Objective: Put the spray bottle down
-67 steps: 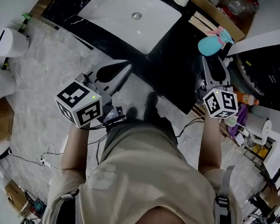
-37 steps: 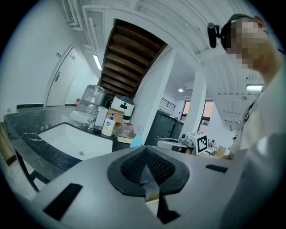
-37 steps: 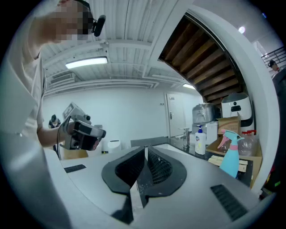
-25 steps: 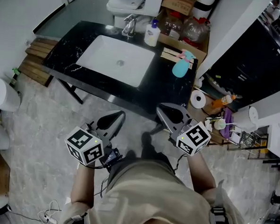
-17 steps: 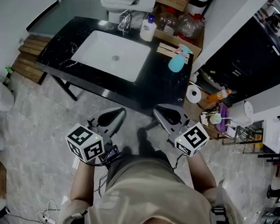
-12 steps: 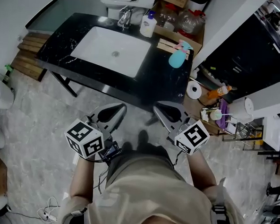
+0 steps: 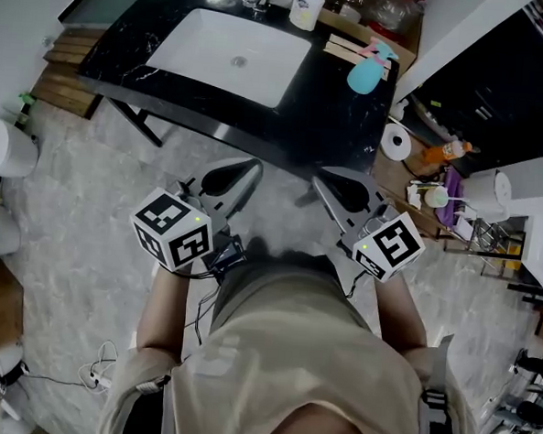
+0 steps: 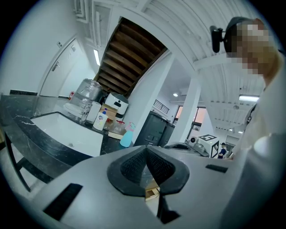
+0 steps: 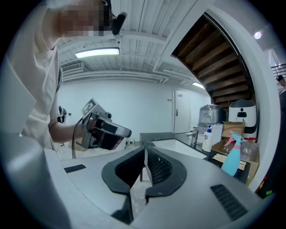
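Seemingly the spray bottle (image 7: 369, 69) already stands upright at the upper right, on the black counter (image 7: 328, 123), well apart from the left gripper (image 7: 250, 167) and right gripper (image 7: 317, 180), both closed on nothing, so only a careless swing could topple it.

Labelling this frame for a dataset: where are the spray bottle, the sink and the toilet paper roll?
spray bottle (image 7: 365, 77): head view, on its teal body.
sink (image 7: 204, 38): head view, on the bare white basin.
toilet paper roll (image 7: 392, 136): head view, on its white end.
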`<state>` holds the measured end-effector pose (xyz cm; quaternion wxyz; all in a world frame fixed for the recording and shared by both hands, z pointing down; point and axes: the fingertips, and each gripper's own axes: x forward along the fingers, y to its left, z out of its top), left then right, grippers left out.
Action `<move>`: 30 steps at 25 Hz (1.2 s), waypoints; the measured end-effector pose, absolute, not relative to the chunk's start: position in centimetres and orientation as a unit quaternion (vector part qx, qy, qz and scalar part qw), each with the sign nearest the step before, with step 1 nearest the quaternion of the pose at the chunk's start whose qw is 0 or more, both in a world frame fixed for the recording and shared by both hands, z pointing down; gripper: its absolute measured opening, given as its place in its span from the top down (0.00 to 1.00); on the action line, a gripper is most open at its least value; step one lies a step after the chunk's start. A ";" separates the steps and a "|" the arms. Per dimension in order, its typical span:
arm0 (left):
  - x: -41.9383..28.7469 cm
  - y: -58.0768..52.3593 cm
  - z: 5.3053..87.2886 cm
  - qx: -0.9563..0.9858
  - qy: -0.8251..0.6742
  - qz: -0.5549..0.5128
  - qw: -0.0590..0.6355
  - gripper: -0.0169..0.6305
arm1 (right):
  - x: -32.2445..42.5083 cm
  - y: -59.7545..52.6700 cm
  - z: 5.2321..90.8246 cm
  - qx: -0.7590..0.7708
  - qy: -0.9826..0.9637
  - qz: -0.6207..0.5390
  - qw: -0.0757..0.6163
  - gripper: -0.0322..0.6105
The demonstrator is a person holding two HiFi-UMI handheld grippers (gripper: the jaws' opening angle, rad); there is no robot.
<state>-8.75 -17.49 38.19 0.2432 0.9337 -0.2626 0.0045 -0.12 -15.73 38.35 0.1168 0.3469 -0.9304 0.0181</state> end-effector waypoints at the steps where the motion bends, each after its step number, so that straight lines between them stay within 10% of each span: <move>1: -8.3 -17.4 38.2 0.934 -0.261 0.007 0.244 0.96 | 0.2 -15.6 38.3 0.348 -0.930 0.020 0.115 0.89; 30: -3.8 -12.1 38.2 0.938 -0.253 0.056 0.230 0.96 | 2.1 -10.7 38.0 0.312 -0.946 0.025 0.080 0.89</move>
